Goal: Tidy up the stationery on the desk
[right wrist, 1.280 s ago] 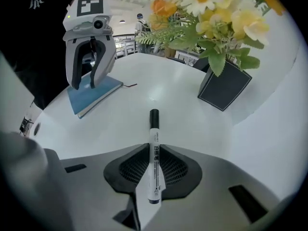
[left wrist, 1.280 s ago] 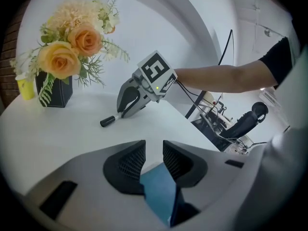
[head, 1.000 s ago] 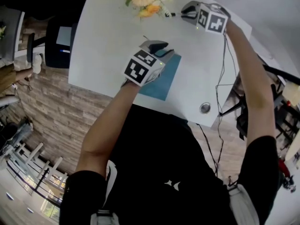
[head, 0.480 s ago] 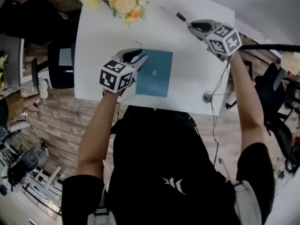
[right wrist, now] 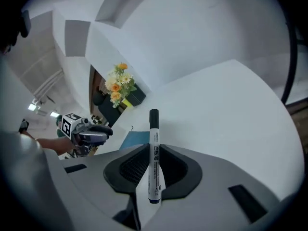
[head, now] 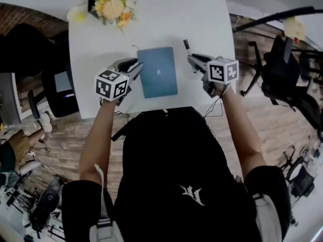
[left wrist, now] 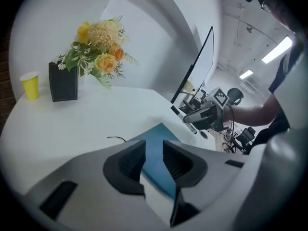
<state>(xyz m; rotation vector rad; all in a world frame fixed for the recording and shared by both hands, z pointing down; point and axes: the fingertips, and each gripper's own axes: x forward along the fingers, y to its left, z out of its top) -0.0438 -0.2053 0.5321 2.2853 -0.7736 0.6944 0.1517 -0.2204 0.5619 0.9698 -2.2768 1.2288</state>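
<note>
White tabletop [head: 202, 24] is carrying a notebook [head: 158, 72] at its near edge. Right gripper [head: 196, 62] fingers are pinching a marker [right wrist: 153, 129] near the notebook; left gripper [head: 132, 67] fingers are standing spread beside it. Gripped toward one end, the marker is probably risking pivoting loose.

A white desk [head: 151, 24] stands on wood-plank floor [head: 60, 135], black office chairs [head: 280, 69] at either side.

Two arms out front, a gripper in each hand.
The left arm [head: 98, 135] and right arm [head: 241, 130] reach forward, side by side. The left gripper [head: 135, 67] has its jaws apart, pinching nothing. The right gripper [head: 195, 61] pinches a marker [right wrist: 153, 143] that sticks out forward.
</note>
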